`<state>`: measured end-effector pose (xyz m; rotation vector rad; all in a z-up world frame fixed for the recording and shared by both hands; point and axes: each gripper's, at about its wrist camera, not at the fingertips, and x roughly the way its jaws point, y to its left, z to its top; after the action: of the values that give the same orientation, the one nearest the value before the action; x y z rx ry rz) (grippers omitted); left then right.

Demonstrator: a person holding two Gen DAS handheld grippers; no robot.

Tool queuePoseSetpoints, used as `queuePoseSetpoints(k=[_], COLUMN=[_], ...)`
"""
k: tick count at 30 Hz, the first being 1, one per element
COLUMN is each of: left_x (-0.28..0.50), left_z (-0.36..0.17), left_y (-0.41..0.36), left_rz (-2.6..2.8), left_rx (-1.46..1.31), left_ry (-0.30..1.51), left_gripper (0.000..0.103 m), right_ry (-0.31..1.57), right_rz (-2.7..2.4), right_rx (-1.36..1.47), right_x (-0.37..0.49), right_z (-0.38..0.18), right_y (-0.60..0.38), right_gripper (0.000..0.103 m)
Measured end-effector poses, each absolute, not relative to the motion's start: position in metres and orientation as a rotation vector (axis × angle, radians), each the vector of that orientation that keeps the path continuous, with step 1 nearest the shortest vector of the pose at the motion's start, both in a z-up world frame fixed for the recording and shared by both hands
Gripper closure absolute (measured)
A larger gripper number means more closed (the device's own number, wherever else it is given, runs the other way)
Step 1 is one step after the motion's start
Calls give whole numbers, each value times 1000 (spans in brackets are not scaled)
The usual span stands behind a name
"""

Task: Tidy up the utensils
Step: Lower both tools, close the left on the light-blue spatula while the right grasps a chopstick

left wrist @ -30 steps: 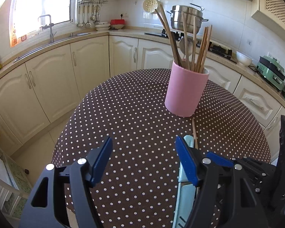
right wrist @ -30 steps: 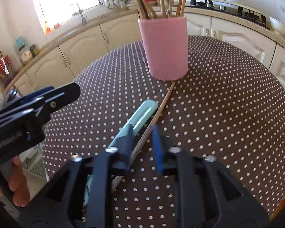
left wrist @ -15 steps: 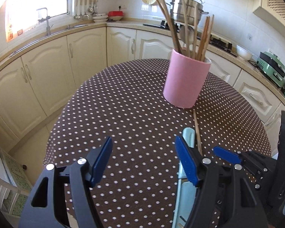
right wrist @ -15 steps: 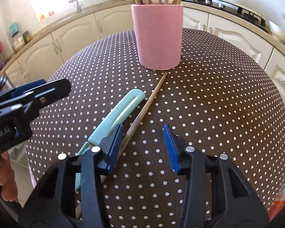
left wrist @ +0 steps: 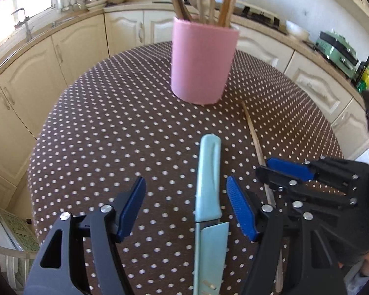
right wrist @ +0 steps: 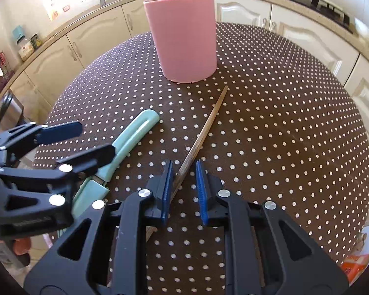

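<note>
A pink utensil holder [left wrist: 201,61] [right wrist: 184,39] with several wooden utensils stands on the brown dotted table [left wrist: 110,127]. A mint green sheathed knife [left wrist: 207,184] [right wrist: 132,132] lies flat, its handle between the open jaws of my left gripper [left wrist: 187,204]. A wooden chopstick [right wrist: 204,132] [left wrist: 254,142] lies beside it. My right gripper [right wrist: 183,184] is open, its jaws on either side of the chopstick's near part, not closed on it.
The left gripper shows at the left of the right wrist view [right wrist: 49,152]; the right gripper shows at the right of the left wrist view [left wrist: 307,179]. Cream cabinets [left wrist: 73,49] and a counter ring the table. The table edge [right wrist: 356,172] drops off at right.
Both grippers moved forward and lower toward the table. The knife handle now lies between the left jaws. The right jaws opened from one second ago and now straddle the chopstick.
</note>
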<state>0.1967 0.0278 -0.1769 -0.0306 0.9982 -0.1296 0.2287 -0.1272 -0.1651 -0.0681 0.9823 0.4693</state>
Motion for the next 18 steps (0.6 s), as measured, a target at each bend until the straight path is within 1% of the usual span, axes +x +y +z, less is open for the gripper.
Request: queuePoseSetpoints(k=[1, 2, 3, 5, 6, 9, 10, 11, 15, 16, 18], left_x=[200, 203, 206, 211, 213, 220, 222, 225, 231, 232, 230], left_z=[-179, -182, -185, -188, -188, -188, -188, -188, -188, -188, -185], left_y=[25, 22, 22, 15, 12, 6, 5, 3, 2, 4, 11], left_rz=[-134, -135, -135, -104, -94, -92, -96, -97, -106, -108, -110], left_rx=[-30, -29, -25, 19, 39, 44, 42, 34, 6, -7, -28], left_ry=[1009, 1022, 1035, 1029, 1027, 1028, 1028, 1028, 1017, 1011, 996], left_gripper=[36, 42, 44, 53, 55, 70, 79, 82, 83, 83, 83], right_ry=[992, 998, 1005, 1012, 1016, 1030, 1033, 1032, 1018, 1015, 1007], right_rz=[469, 469, 470, 460, 458, 439, 432, 424, 417, 418, 419], right_rx=[-67, -69, -66, -61, -61, -76, -91, -113, -160, -159, -137], right_x=[230, 232, 233, 237, 241, 248, 250, 252, 257, 257, 258], right_z=[-164, -164, -163, -162, -161, -158, -159, -158, -158, -158, -159], right_y=[-129, -130, -131, -134, -134, -128, -124, -120, -112, -112, -117], right_gripper=[85, 85, 85, 84, 82, 82, 82, 82, 83, 88, 91])
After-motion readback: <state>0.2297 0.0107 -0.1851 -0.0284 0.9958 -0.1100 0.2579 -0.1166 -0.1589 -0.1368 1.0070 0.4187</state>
